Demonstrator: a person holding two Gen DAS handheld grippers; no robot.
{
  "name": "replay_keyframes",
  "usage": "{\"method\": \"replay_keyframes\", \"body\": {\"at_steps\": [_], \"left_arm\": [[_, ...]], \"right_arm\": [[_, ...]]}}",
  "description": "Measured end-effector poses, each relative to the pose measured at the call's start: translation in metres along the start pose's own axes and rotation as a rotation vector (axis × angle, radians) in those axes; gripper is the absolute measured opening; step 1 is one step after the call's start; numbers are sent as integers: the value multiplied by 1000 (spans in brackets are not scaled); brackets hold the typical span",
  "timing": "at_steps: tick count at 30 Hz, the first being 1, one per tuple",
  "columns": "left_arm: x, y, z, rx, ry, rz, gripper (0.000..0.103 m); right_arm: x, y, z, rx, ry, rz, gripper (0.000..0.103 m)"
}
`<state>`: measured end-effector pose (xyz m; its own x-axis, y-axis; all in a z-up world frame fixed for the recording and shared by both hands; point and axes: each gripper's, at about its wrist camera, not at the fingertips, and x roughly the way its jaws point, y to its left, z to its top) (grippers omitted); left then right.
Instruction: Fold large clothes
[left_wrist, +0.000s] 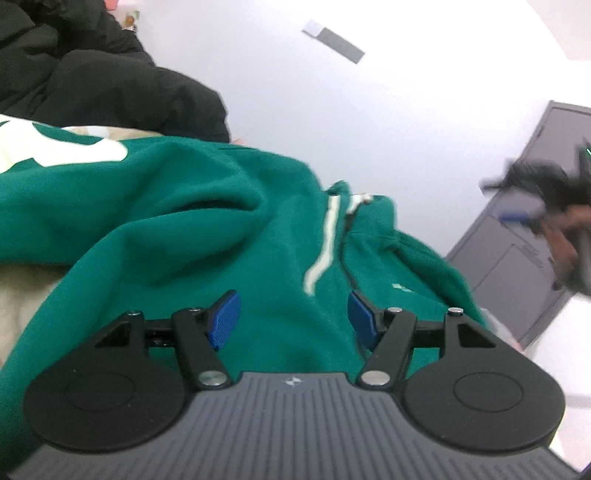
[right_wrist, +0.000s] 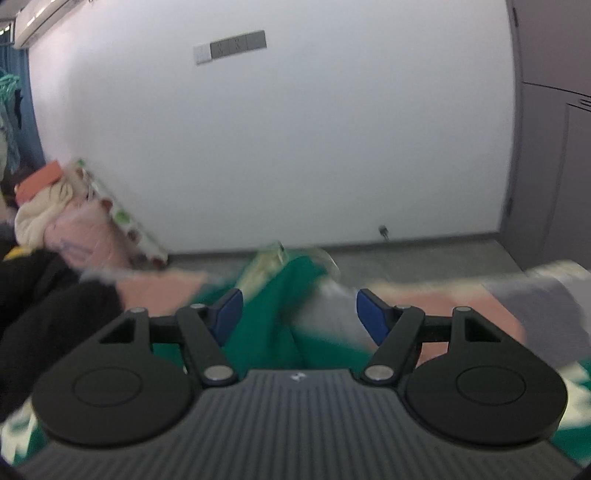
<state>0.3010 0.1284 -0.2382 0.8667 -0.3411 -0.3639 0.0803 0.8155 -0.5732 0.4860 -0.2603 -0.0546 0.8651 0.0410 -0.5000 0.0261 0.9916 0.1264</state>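
A crumpled green hoodie (left_wrist: 192, 221) with white lettering and a white drawstring (left_wrist: 325, 243) lies heaped on a pale surface, a black garment (left_wrist: 110, 81) behind it. The left gripper (left_wrist: 293, 317) hovers just above the hoodie, jaws apart, holding nothing. The right gripper (right_wrist: 299, 314), blurred, also stands open over the hoodie's green cloth (right_wrist: 273, 332). The fabric looks thick, soft and floppy; a hem or shoulder seam seems the best hold.

White wall (right_wrist: 295, 147), grey cabinet (right_wrist: 554, 147), grey floor (right_wrist: 406, 254).
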Motion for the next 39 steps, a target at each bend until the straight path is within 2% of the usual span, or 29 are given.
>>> {"method": "replay_keyframes", "body": {"at_steps": [3,6,8,13,14,18,23,28,31,33,35,37,39], "left_arm": [[-16,-12,-2,3,5,-43,69],[-31,-29,-9,72,19,-58,69],[-40,-41,-15,112,36,-64,69],[-62,-66,-36,167,85,-37,69],[-68,-69,-40,174,90,-33,69],[-85,-86,-52,228,81,-15,69],[-103,-96,-58,237,63,3,69],[-116,-95,-58,209,27,36,69],[-121,-92,-58,189,25,56,69],[-123,-90,-56,180,22,56,69],[-125,-89,-54,173,17,47,69],[-126,-90,-53,168,13,35,69],[-126,-90,-53,162,15,20,69]], "right_arm": [[-61,-21,-29,14,64,-25,70],[-115,-46,-60,39,122,-37,70],[-143,-63,-83,51,204,-42,70],[-170,-97,-131,38,426,26,68],[-174,-101,-143,25,467,41,64],[-181,-106,-185,-36,609,170,60],[-170,-84,-227,-251,685,185,59],[-151,-74,-239,-329,673,179,58],[-133,-73,-250,-365,723,142,57],[-128,-67,-250,-376,733,151,36],[-132,-64,-242,-348,725,160,25],[-145,-65,-228,-315,680,191,23],[-171,-66,-203,-248,613,264,21]]}}
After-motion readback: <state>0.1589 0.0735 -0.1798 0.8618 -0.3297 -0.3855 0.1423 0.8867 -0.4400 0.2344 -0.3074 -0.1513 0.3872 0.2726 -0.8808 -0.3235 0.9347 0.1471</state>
